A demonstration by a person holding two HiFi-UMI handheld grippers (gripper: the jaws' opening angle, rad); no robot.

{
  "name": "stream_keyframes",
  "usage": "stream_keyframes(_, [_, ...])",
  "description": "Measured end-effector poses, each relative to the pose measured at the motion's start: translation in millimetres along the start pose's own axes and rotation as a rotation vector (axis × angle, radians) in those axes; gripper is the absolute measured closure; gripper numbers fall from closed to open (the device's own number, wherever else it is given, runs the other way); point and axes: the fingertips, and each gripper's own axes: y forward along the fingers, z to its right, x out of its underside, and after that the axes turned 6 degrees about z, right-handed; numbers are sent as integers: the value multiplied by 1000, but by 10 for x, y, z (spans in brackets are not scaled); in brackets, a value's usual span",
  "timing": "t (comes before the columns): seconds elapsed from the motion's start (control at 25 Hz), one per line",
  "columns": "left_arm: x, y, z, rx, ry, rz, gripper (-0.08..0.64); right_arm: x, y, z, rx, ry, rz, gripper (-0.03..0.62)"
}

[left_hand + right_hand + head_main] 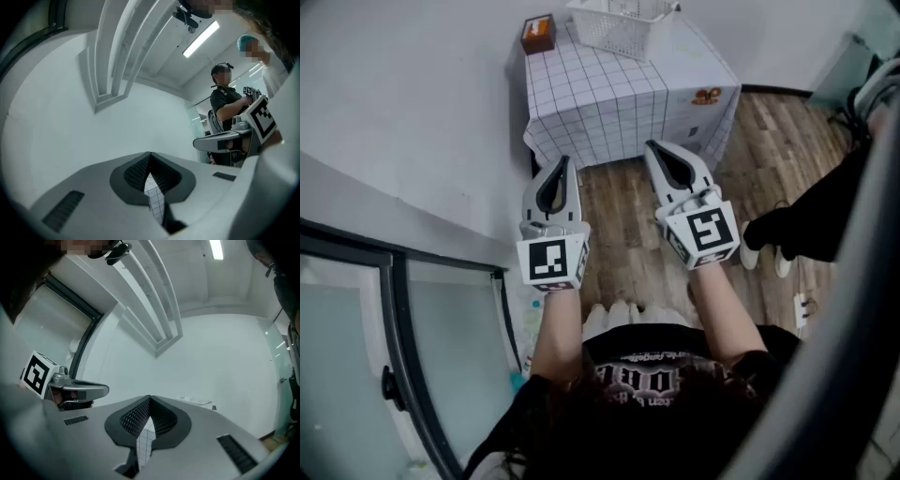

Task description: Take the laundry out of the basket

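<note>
We stand back from the job. The left hand-held gripper (563, 165) and the right hand-held gripper (653, 147) are held out side by side, roughly level, over the wooden floor (628, 248). Both point ahead at the surface (600, 94), which is draped in a checked cloth. The white basket (614, 37) sits on the far part of that surface, well beyond both tips and slightly nearer the right one's line. A small orange box (538, 33) lies beside it, ahead of the left one. We judge this a ready pose: arms forward and aimed, with the reach not yet begun.

Each gripper's own view shows its jaws clenched tip to tip with nothing between them, and only a sliver of checked cloth shows below the pads. Neither touches anything. We cannot tell from here what laundry is inside the basket. A bystander's legs (806, 220) stand off to the right.
</note>
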Motion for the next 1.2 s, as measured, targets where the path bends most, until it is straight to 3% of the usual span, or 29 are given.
stream_keyframes(0.68, [49,57,98,-15,-9,-2,558,16,14,58,-48,0,37,565])
stream_keyframes(1.2, [295,500,-200,-24,-13,8,558,201,425,375,4,31,-9,565])
